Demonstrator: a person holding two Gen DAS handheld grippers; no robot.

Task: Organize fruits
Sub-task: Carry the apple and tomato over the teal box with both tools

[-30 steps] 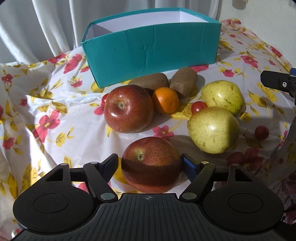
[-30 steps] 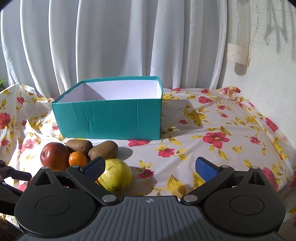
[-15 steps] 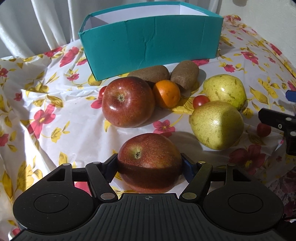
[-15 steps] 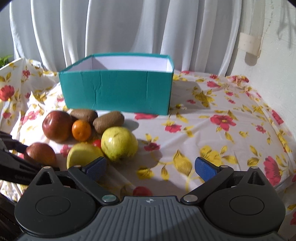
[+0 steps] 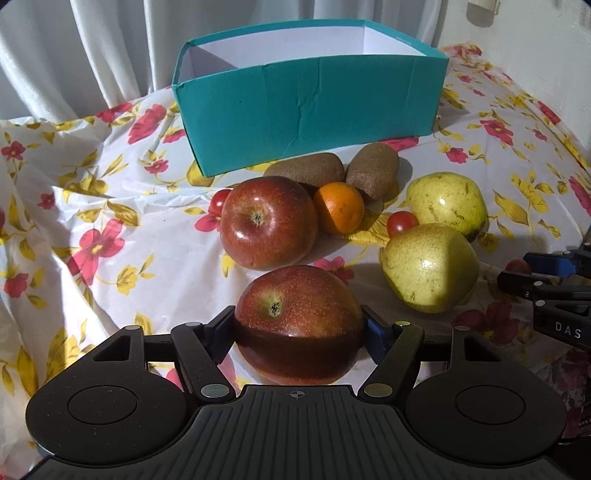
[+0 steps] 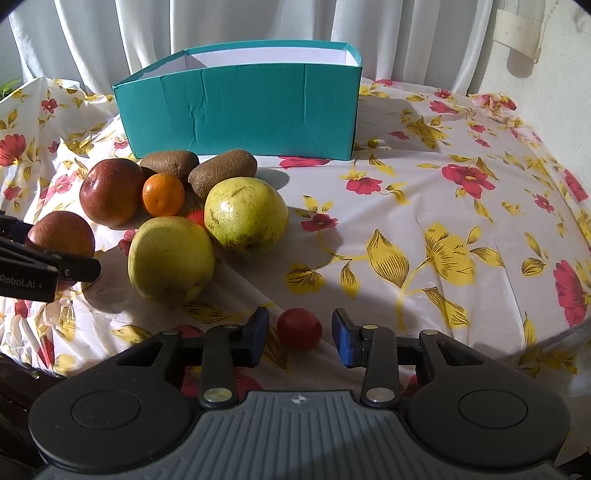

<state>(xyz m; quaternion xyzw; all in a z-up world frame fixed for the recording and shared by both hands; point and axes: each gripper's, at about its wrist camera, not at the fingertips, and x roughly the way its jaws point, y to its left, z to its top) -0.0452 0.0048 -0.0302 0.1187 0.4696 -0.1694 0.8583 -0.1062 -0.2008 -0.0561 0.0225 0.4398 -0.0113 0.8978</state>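
Note:
My left gripper (image 5: 298,328) is shut on a red apple (image 5: 298,317), which also shows in the right wrist view (image 6: 61,233). A second red apple (image 5: 269,222), an orange (image 5: 339,208), two kiwis (image 5: 304,170), two yellow-green pears (image 5: 428,271) and cherry tomatoes (image 5: 402,222) lie in front of the teal box (image 5: 306,114). My right gripper (image 6: 300,338) is open with its jaws either side of a cherry tomato (image 6: 299,328) on the cloth, not touching it.
The table wears a white cloth (image 6: 424,206) with red and yellow flowers. White curtains (image 6: 258,22) hang behind the box. A wall (image 6: 554,55) stands at the right. The table edge (image 6: 546,343) drops off at the near right.
My left gripper closed onto the near apple and the view rose a little. My right gripper moved down and forward and narrowed its jaws around a cherry tomato.

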